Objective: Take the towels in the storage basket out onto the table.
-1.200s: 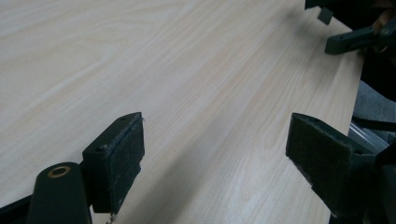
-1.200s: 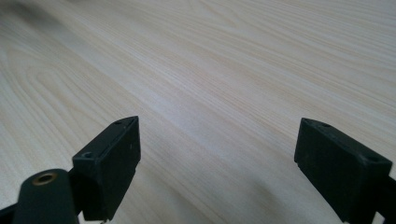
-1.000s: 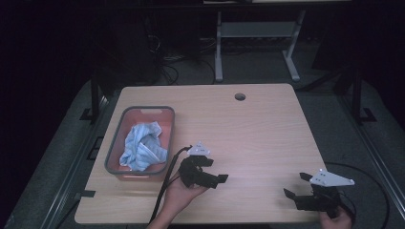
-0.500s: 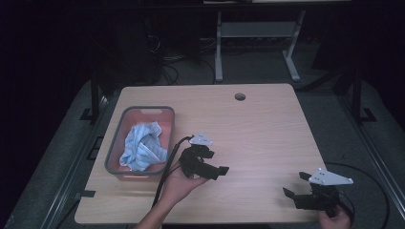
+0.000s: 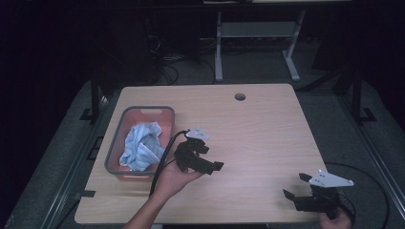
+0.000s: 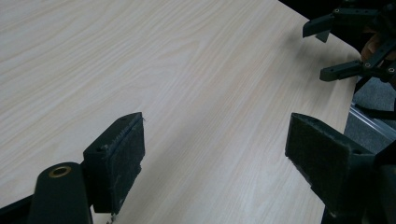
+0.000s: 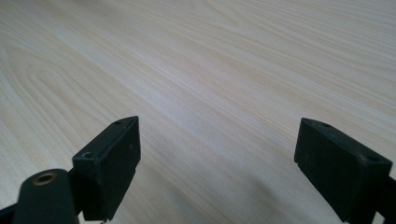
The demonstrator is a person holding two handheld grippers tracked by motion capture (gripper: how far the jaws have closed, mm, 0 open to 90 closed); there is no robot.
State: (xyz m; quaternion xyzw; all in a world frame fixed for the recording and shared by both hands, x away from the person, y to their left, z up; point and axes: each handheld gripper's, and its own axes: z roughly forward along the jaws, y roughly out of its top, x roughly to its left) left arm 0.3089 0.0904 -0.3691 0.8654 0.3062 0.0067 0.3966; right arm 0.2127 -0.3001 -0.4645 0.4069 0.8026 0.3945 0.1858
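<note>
Pale wood made up the surface (image 5: 267, 133), and the grey-rimmed bin (image 5: 114, 143) at its left side served as the landmark. From the high view, a crumpled blue cloth (image 5: 142, 146) lay inside that bin, bunched against its near end. Just right of the bin, the left gripper (image 5: 203, 164) hung above the wood in the person's hand, jaws spread and holding nothing. Far to the right of the bin, at the near edge, the right gripper (image 5: 296, 188) sat low, jaws likewise apart and bare.

Along the left gripper view, its two padded jaws stood wide over bare wood grain, with the right gripper (image 6: 348, 44) visible off toward the corner.

Along the right gripper view, the jaws gaped just as wide, nothing between them but wood.

Judging by this, the cloth was already stowed in the bin and neither tool touched it; little seemed left beyond parking the grippers, unless the cloth was about to be drawn out.
</note>
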